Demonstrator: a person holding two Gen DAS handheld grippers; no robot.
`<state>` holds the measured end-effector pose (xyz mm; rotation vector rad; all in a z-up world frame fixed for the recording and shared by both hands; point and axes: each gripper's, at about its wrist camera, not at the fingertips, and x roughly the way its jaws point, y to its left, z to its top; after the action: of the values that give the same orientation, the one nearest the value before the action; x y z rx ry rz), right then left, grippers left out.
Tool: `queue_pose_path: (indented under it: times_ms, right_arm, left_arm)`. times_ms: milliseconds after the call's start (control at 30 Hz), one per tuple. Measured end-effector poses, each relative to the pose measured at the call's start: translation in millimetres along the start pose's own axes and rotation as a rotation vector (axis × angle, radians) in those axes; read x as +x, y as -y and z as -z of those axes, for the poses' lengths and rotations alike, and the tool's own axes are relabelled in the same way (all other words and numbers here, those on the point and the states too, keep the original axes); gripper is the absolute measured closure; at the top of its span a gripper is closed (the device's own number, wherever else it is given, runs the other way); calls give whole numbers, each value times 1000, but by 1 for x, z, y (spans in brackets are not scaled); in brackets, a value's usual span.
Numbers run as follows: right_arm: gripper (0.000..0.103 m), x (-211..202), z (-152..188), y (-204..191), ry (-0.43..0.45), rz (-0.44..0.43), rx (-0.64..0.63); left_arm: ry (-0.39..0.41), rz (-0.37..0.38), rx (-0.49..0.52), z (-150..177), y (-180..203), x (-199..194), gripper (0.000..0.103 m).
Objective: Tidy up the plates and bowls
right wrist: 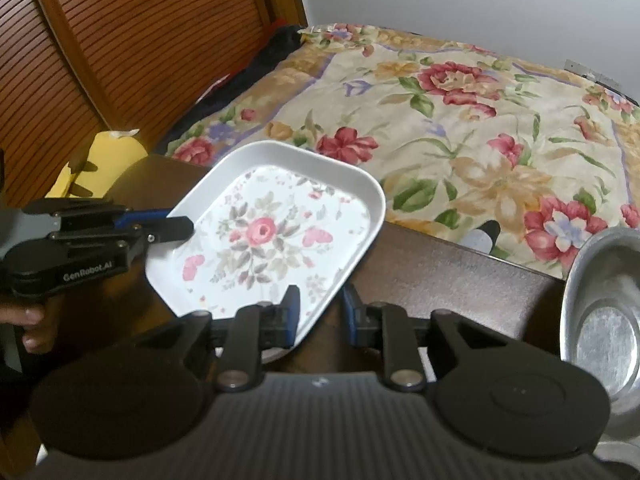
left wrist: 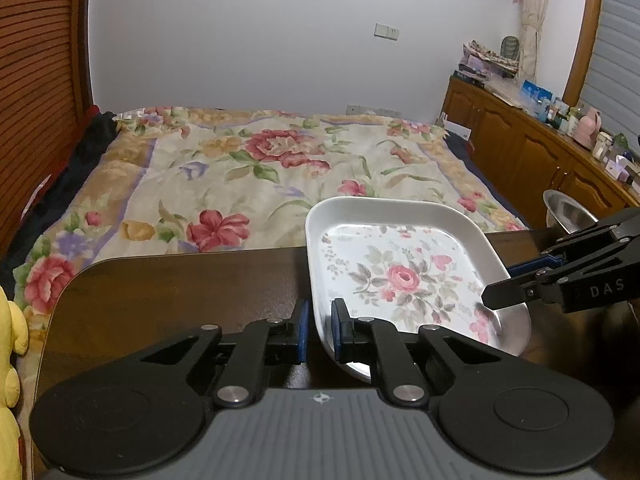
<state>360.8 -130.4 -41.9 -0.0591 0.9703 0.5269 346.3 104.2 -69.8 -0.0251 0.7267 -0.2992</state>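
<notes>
A white rectangular plate with a pink rose print (left wrist: 400,276) (right wrist: 272,232) hangs tilted just above the dark wooden table (left wrist: 180,288) (right wrist: 440,272), its far edge reaching out over the bed. My left gripper (left wrist: 319,332) (right wrist: 182,229) is shut on its near-left rim. My right gripper (right wrist: 322,314) (left wrist: 496,298) pinches the opposite rim, one finger inside the plate and one outside. A shiny metal bowl (right wrist: 600,320) (left wrist: 564,208) stands upright on the table to the right of the plate.
Beyond the table's far edge lies a bed with a flowered quilt (left wrist: 260,168) (right wrist: 480,120). A yellow plush toy (left wrist: 8,340) (right wrist: 108,148) sits off the left end. A wooden cabinet (left wrist: 520,148) crowded with small items runs along the right. A hand (right wrist: 28,320) holds the left gripper's handle.
</notes>
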Motion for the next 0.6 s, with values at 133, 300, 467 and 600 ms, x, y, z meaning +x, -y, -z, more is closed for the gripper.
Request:
queue_pose_path:
  times_ms: [133, 300, 467, 600]
  right_arm:
    - [84, 0, 0, -1, -5, 3, -14]
    - [85, -2, 1, 1, -3, -4, -6]
    - [85, -10, 3, 0, 14, -16, -5]
    - [85, -24, 5, -4, 43, -20, -8]
  left_arm:
    - [-3, 3, -2, 1, 0, 0, 92]
    - [-9, -3, -3, 2, 3, -4, 93]
    - [5, -7, 4, -2, 7, -18, 93]
    - [26, -13, 12, -5, 12, -33, 93]
